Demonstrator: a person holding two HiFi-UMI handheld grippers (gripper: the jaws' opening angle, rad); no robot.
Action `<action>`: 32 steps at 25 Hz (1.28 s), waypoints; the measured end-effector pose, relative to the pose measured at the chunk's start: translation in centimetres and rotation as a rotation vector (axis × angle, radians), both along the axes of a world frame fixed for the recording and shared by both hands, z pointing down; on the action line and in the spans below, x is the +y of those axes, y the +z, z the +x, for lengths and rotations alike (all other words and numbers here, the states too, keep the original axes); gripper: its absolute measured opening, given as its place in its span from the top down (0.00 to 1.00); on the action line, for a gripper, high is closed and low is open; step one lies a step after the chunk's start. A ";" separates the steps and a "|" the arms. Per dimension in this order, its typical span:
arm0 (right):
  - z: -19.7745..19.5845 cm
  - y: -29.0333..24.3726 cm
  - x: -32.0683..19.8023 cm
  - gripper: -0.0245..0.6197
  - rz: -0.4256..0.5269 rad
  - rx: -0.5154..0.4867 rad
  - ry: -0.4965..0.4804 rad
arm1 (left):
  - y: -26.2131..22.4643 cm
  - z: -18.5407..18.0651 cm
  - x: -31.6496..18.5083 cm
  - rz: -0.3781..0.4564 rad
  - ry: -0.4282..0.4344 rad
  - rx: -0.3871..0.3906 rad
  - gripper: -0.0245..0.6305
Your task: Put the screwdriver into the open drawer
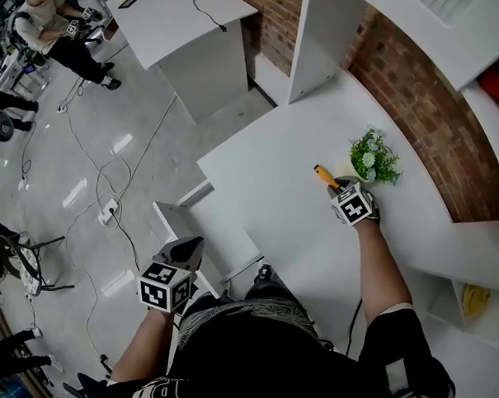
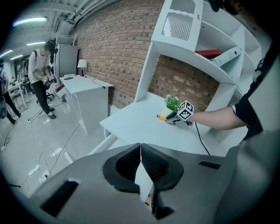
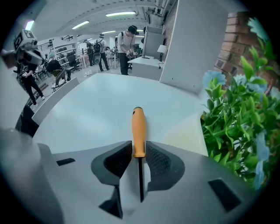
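Note:
An orange-handled screwdriver (image 1: pixel 323 174) lies flat on the white desk (image 1: pixel 259 178), just left of a small potted plant (image 1: pixel 373 157). My right gripper (image 1: pixel 337 185) is down over it and stands open. In the right gripper view the handle (image 3: pixel 138 131) sits between the two jaws, the dark shaft running back toward the camera, and the pads flank it closely. The open white drawer (image 1: pixel 168 219) juts from the desk's left front. My left gripper (image 1: pixel 185 247) hangs over the drawer, shut and empty, its pads meeting (image 2: pixel 140 151).
The plant's leaves (image 3: pixel 236 109) crowd the right gripper's right side. A brick wall and white shelving (image 1: pixel 477 270) stand behind and to the right of the desk. A second white desk (image 1: pixel 183 26) stands far left. Cables run over the floor (image 1: pixel 109 208), and people stand at the room's far end.

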State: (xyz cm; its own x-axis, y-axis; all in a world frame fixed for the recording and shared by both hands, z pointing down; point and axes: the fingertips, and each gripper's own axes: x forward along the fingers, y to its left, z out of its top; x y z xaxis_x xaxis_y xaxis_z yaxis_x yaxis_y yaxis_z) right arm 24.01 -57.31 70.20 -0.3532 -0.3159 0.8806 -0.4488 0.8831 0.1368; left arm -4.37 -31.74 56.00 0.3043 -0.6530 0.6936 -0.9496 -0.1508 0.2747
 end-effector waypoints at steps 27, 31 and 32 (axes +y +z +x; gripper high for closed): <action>-2.1 -3.9 5.3 0.85 -0.022 -0.084 0.168 | -2.2 -4.0 3.6 0.088 0.035 0.000 0.93; -2.6 -4.8 6.8 0.85 -0.020 -0.131 0.224 | -2.2 -4.7 4.2 0.098 0.054 0.011 0.93; -2.7 -5.1 7.3 0.85 -0.018 -0.136 0.227 | -2.3 -4.8 4.3 0.101 0.060 0.013 0.93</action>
